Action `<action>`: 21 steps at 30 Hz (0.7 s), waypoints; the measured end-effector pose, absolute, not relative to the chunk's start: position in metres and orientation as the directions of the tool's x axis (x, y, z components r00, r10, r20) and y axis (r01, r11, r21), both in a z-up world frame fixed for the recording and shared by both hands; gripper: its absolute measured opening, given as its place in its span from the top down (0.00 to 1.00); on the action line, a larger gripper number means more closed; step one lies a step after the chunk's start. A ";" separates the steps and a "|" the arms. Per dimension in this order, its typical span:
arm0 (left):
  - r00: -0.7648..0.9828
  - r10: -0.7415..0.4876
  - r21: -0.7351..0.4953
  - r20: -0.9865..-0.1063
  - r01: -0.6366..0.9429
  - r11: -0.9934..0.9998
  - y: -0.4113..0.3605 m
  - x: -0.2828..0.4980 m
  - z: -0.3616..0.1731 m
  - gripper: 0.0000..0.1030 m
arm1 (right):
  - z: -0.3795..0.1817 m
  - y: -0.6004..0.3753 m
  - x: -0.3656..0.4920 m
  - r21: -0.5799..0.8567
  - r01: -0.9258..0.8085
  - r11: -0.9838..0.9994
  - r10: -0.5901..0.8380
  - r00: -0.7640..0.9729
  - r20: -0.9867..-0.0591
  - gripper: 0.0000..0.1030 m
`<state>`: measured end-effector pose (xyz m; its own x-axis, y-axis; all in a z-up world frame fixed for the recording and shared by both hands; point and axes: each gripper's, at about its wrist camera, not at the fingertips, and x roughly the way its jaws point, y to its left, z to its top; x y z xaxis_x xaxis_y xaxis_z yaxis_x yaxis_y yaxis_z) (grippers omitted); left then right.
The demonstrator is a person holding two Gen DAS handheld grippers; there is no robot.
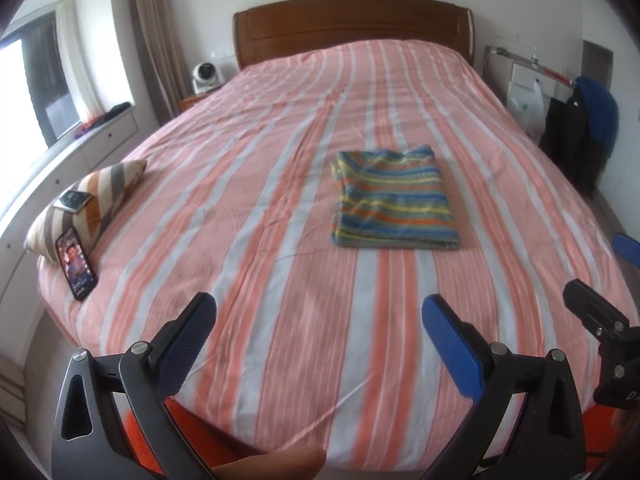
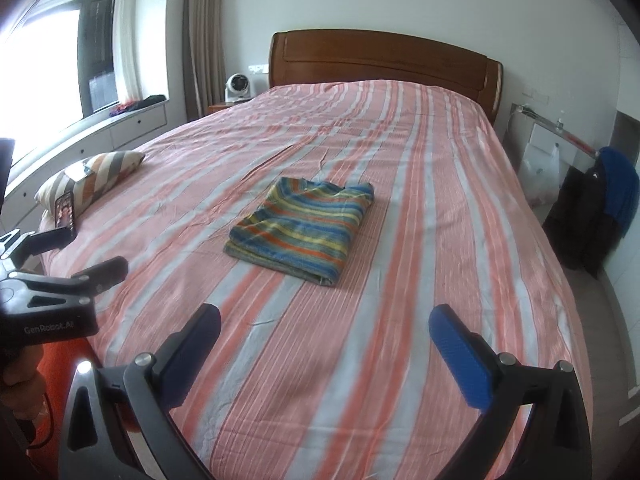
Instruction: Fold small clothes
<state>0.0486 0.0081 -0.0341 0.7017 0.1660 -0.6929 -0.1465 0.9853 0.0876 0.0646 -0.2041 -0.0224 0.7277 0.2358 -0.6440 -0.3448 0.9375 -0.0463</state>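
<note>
Both grippers wide open, holding nothing, both hovering over the near end of the bed (image 1: 280, 128).

Left gripper (image 1: 318, 338): fingers (image 1: 186, 344) spread far apart, blue pads facing inward, only bedspread between them. Right gripper (image 2: 326, 350): same, fingers (image 2: 460, 360) splayed wide, nothing between.

Folded striped garment (image 1: 394, 200) lies flat on the bed, roughly mid-bed, as a neat rectangle. Stripes blue/yellow/orange/green. It sits well beyond both sets of fingers, no contact with either. From the left wrist view it is far and slightly right of the gap between the fingers. From the right wrist view the garment (image 2: 304, 226) is far and a bit left of the gap, with its folded edge toward the near side.

Left gripper also shows in the right wrist view at the left edge (image 2: 72, 256), open there too, over the near-left part of the bed. Part of the right gripper shows at the right edge of the left wrist view (image 1: 600, 320).

Other stuff: striped pillow (image 1: 88, 204) at the bed's left edge, phone (image 1: 77, 262) with lit screen propped against its near end, another small device (image 1: 74, 200) on top of the pillow. Wooden headboard (image 1: 352, 24) at the far end. Dark and blue clothes (image 1: 592, 120) hang at the right.
</note>
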 end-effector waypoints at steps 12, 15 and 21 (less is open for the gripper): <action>0.754 0.201 0.120 -0.626 -0.161 0.980 0.006 0.033 -0.016 0.00 | -0.007 -0.199 0.046 0.005 -0.386 0.922 0.302 0.714 -0.631 0.00; 0.787 0.169 0.082 -0.594 -0.150 0.985 0.009 0.026 -0.007 0.00 | 0.003 -0.204 0.037 0.013 -0.389 0.921 0.327 0.754 -0.570 0.01; 0.848 0.141 0.103 -0.510 -0.102 0.989 0.001 0.012 0.001 0.00 | 0.006 -0.201 0.030 -0.031 -0.365 0.930 0.289 0.782 -0.552 0.00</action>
<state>0.0124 0.0009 0.0013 0.8485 0.1409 -0.5102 -0.1023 0.9894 0.1032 0.0303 -0.2012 0.0059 0.7824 0.2889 -0.5517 -0.3654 0.9303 -0.0311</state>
